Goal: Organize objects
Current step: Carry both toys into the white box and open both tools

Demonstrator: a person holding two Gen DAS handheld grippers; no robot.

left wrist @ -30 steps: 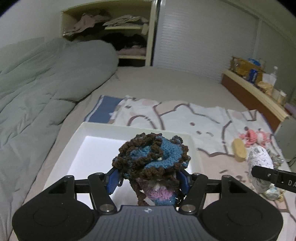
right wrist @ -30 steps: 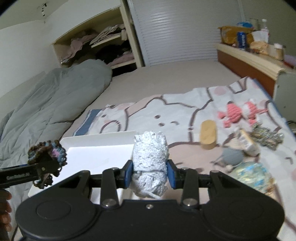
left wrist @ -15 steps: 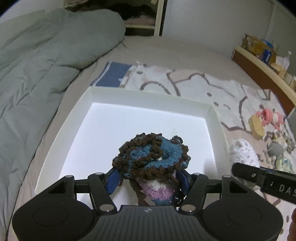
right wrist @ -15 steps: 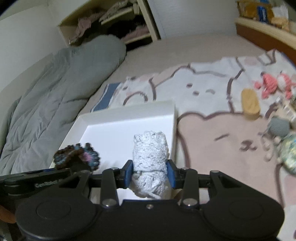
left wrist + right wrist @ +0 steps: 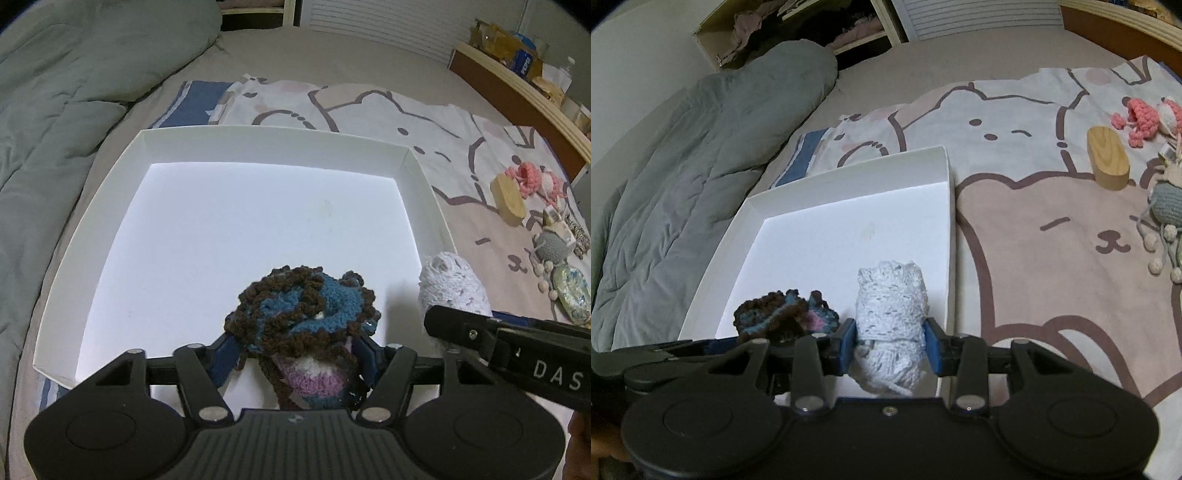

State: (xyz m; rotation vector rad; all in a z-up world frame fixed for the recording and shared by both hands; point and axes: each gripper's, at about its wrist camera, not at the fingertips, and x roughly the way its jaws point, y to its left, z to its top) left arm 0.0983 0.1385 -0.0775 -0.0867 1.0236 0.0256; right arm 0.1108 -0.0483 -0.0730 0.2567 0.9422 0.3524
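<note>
1. we take the white tray [image 5: 92, 206] as landmark; it lies on the bed with the grey duvet [image 5: 66, 74] on one side and the cartoon blanket [image 5: 1034, 229] on the other.
2. our left gripper [image 5: 295, 354] has the brown-and-blue crochet piece [image 5: 299, 310] between its blue pads; the jaws are opening, and the pads look to be still against the yarn. the piece sits low over the tray's near part.
3. our right gripper [image 5: 890, 341] has the white yarn roll [image 5: 892, 317] between its pads, at a narrow width; the jaws are opening, with the pads still touching the roll. the roll stands upright just inside the tray's near corner, beside the wall next to the blanket.
4. against a second ago: both items were then held above the tray's near edge; now both are down over the tray floor, and both views tilt more steeply onto the tray.
5. beyond the tray, on the blanket, the wooden block [image 5: 1108, 158], pink crochet toy [image 5: 1145, 118] and grey crochet ball [image 5: 554, 247] lie unchanged.
</note>
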